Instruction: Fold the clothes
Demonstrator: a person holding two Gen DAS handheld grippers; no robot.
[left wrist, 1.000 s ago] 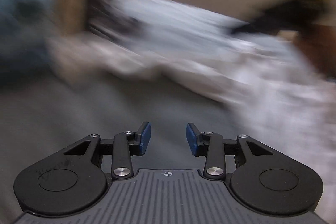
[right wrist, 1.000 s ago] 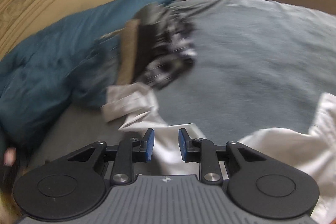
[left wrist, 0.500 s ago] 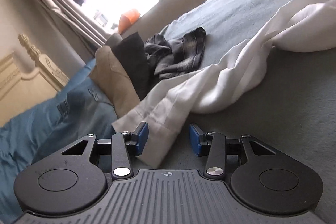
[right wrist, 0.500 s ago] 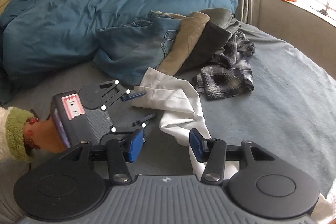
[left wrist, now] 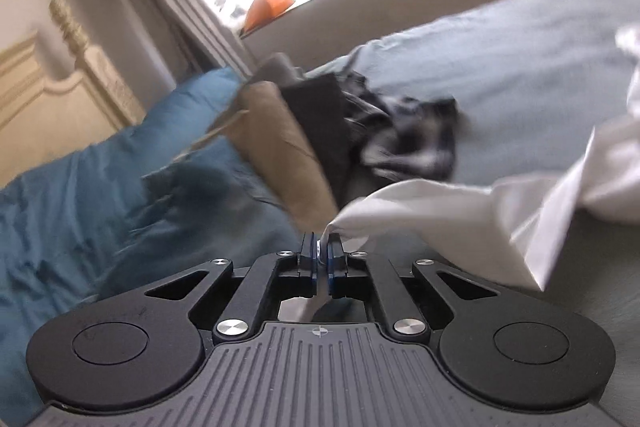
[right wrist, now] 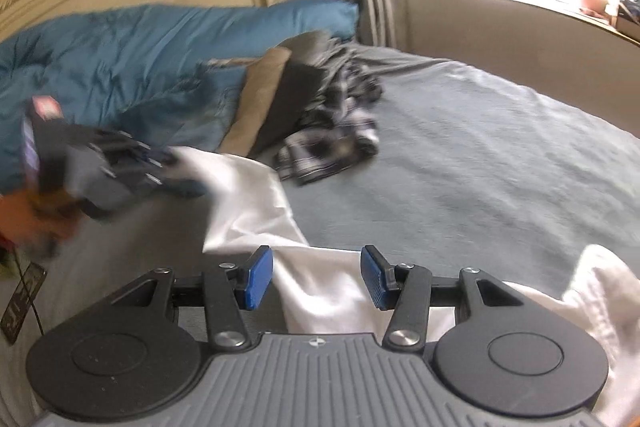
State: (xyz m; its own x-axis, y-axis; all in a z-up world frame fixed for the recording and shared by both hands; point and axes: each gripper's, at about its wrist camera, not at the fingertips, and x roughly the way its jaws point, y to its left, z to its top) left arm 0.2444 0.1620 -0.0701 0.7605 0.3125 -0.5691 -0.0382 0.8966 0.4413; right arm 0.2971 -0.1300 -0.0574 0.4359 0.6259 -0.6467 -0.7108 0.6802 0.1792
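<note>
Left fingers (left wrist: 308, 254) are pinched on the shirt (left wrist: 420, 203) corner, right gripper (right wrist: 317, 277) gapes empty over it; you've folded nothing yet.

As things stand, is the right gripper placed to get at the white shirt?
Probably yes: the right gripper stands open with the white shirt lying between its fingers, nothing in the way. The left gripper already pinches one end.

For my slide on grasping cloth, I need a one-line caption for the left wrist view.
Left tongs shut on a white garment's edge, above a grey bed.
</note>
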